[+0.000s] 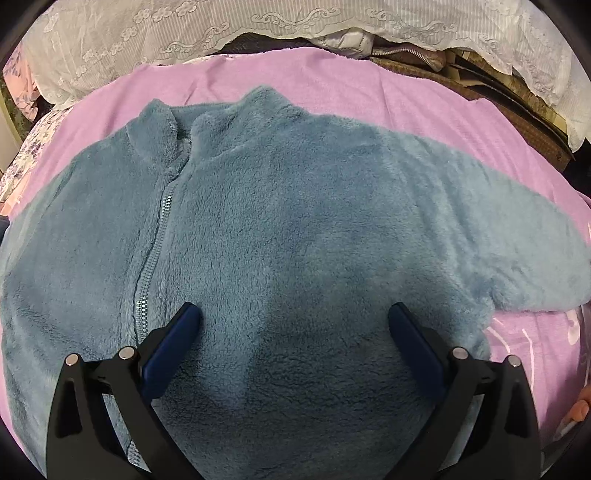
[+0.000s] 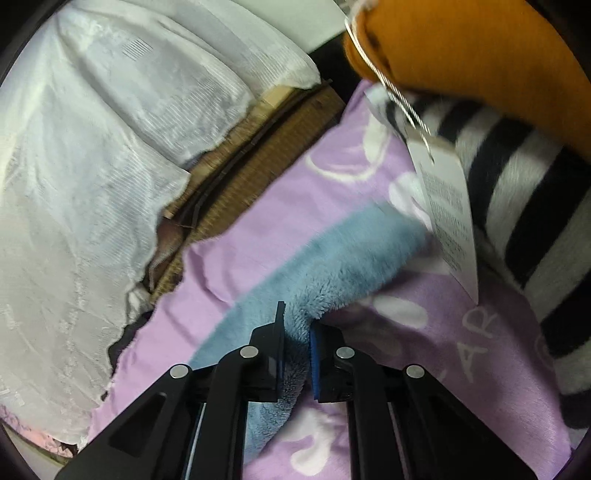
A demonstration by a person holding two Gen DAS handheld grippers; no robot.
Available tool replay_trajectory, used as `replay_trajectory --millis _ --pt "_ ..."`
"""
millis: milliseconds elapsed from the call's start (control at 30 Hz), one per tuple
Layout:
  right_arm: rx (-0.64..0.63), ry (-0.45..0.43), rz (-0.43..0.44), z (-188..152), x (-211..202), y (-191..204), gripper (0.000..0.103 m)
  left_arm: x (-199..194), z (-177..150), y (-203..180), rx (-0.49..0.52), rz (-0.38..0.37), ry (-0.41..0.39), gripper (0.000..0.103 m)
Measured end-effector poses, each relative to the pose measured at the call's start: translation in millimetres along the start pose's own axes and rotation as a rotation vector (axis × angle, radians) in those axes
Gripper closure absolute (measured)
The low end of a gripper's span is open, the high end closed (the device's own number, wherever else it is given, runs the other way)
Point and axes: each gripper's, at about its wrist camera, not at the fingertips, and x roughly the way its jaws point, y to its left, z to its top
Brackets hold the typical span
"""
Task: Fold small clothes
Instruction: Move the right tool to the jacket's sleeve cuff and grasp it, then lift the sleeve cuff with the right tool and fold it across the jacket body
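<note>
1. Right wrist view: my right tool (image 2: 297, 328) is clamped on the blue fleece sleeve (image 2: 332, 258), a thick fold of pile pinched between the pads low in the frame.
2. Left wrist view: my left tool (image 1: 295, 314) stands wide apart over the lower front of the fleece jacket (image 1: 277, 229), holding nothing. I cannot tell whether the fingertips (image 1: 190, 314) touch the pile or sit just above it.
3. The jacket lies spread face-up on the lilac sheet (image 1: 332, 92) of the bed, zipper (image 1: 155, 254) closed. Its long axis runs from the hem near my left tool up to the collar (image 1: 207, 118), which points away from me toward the lace cloth (image 1: 184, 29). The sleeve I hold reaches out sideways from the body, cuff end toward the striped garment (image 2: 517, 192).
4. Risks as I judge them: the fleece is plush and slippery, so the fold could slide out of the right tool if I pull fast. The hang tag (image 2: 447, 206) under the orange garment (image 2: 480, 55) lies just beside the cuff and could be swept along with the sleeve.
5. With my left tool not pinning the body, dragging the sleeve across may shift the whole jacket and skew the fold.
</note>
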Motion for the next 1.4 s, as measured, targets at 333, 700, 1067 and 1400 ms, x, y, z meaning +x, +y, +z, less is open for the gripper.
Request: replay_trajectory --millis 333,700,1067,1400 --pt "0.02 0.043 0.005 5.0 -1.5 -4.4 0.09 -2.1 7.2 5.1 -0.005 -0.049 0.036 0.004" --pt "-0.137 0.042 0.193 1.9 -32.9 50.0 0.092 -38.8 31.1 63.5 -0.02 0.001 -0.025 0.004" --pt "-0.338 0.076 0.275 -40.9 -52.3 122.1 0.092 -50.0 41.5 205.2 -0.106 0.249 -0.085 0.004" --pt "-0.43 0.101 0.323 -81.8 -68.0 185.4 0.092 -28.9 42.6 258.4 -0.243 0.184 -0.06 0.004"
